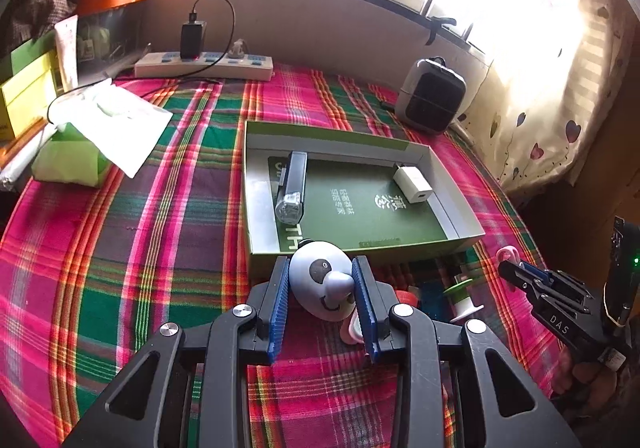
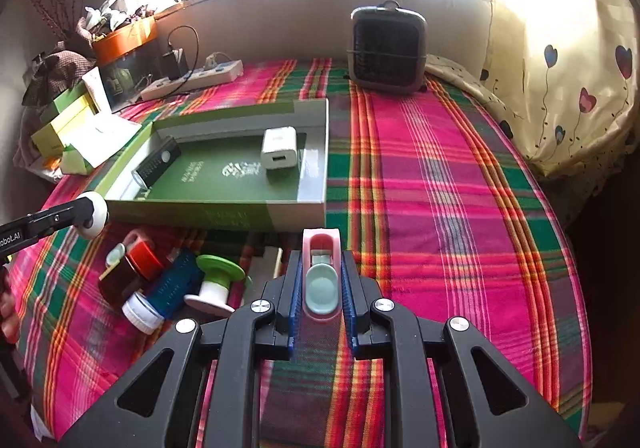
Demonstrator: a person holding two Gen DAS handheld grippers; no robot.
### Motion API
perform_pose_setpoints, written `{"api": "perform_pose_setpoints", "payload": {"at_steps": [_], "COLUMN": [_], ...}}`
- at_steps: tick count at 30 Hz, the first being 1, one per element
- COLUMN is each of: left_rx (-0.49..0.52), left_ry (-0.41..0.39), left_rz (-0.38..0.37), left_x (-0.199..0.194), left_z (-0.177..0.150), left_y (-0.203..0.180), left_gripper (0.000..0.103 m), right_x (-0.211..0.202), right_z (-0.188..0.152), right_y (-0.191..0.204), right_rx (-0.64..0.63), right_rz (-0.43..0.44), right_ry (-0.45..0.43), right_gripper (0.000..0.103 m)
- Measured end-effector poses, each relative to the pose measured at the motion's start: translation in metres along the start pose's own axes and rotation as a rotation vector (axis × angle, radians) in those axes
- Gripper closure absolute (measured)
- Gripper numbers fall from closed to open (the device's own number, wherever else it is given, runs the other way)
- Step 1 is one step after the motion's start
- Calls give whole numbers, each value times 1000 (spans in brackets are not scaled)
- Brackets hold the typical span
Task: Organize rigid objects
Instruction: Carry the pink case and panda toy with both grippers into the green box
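Observation:
My left gripper (image 1: 322,268) is shut on a round grey panda-face toy (image 1: 322,284), held just in front of the green box's near wall (image 1: 400,254). In the box lie a black flashlight (image 1: 291,186) and a white charger (image 1: 413,185). My right gripper (image 2: 321,260) is shut on a pink clip with a mint pad (image 2: 321,276), just in front of the box (image 2: 216,213). The left gripper with the toy (image 2: 94,214) shows at the left of the right wrist view. The right gripper (image 1: 516,268) shows at the right of the left wrist view.
On the plaid cloth by the box lie a green-and-white spool (image 2: 216,284), a blue cylinder with a white cap (image 2: 168,292), and a red-and-brown item (image 2: 132,268). A small heater (image 2: 386,48), a power strip (image 1: 204,66), a tissue pack (image 1: 70,158) and boxes (image 1: 24,88) stand around.

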State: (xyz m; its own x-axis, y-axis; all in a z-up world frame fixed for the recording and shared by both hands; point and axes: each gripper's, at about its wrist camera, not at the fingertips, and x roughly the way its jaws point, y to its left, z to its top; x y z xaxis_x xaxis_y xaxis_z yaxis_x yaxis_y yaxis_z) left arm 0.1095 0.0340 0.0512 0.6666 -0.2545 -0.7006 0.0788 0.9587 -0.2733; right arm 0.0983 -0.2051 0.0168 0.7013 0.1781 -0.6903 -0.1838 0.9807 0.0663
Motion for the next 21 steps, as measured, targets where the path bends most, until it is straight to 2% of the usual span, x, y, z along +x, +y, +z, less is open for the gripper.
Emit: {"api": "perform_pose_setpoints", "payload": {"at_steps": [11, 21], "left_rx": [30, 70], "left_ry": [-20, 11], "left_rz": [-42, -61], "left_x": [4, 36], "left_z": [33, 55], "left_y": [-14, -24], "left_gripper": [73, 73], "right_x": [-2, 31], "right_z": [35, 59], "right_y": [19, 28], "right_rx": [-50, -71], "right_rz": [49, 97], "right_ry": [-50, -9], "right_gripper": [85, 85]}}
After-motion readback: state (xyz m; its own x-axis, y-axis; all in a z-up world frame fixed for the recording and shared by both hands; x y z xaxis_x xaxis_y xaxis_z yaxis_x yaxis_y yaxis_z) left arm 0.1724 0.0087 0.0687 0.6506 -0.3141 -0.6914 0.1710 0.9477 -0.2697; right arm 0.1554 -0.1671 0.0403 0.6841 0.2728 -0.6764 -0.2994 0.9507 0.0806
